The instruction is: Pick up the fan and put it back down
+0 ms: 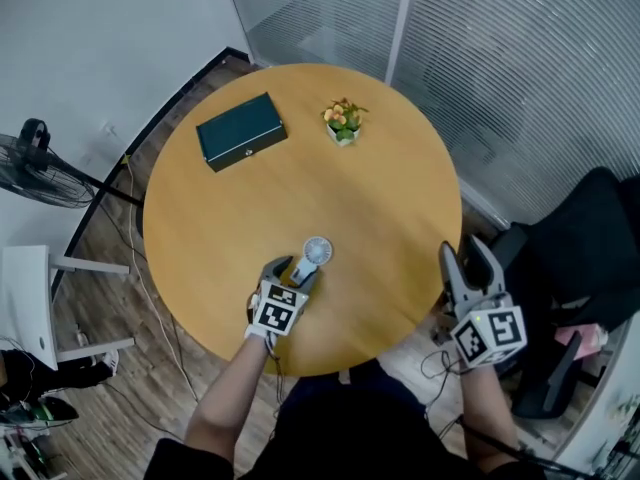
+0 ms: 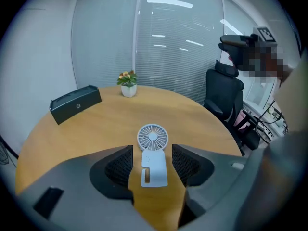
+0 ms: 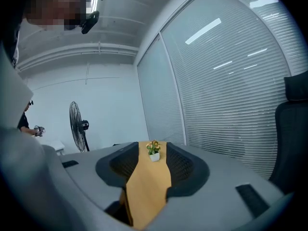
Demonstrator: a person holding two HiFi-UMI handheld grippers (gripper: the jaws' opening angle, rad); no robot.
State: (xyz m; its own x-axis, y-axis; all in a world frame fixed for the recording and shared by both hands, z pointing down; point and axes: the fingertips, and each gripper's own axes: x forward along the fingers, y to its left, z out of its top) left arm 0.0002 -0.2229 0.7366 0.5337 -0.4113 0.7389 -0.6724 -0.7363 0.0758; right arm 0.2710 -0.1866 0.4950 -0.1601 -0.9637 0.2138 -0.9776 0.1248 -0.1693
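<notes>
— What is surrounding the work area?

— A glass partition [image 1: 500, 68] with slatted blinds is running along the far and right sides, a white wall [image 1: 90, 38] is closing the left, and a wooden floor [image 1: 110, 268] is showing below.

— And the surface?

— A round table [image 1: 250, 218] with a plain light-wood top is filling the middle of the head view. A black office chair [image 1: 590, 238] is standing off its right edge, and a black pedestal fan [image 1: 40, 168] is standing on the floor to the left, well apart from the table.

— What is sitting on the top?

— A dark green box [image 1: 241, 131] is lying at the far left, with potted flowers [image 1: 343, 121] in a white pot near it to the right.

— The grippers?

— The right gripper [image 1: 468, 263] is hovering at the table's right edge, jaws spread, nothing between them. The left gripper [image 1: 293, 271] is tilting down over the near edge, jaws also spread.

— And the task's thing?

— The white handheld fan [image 1: 316, 252] is lying flat on the table, its handle sitting between the left jaws with a gap on each side, its round head pointing away.
</notes>
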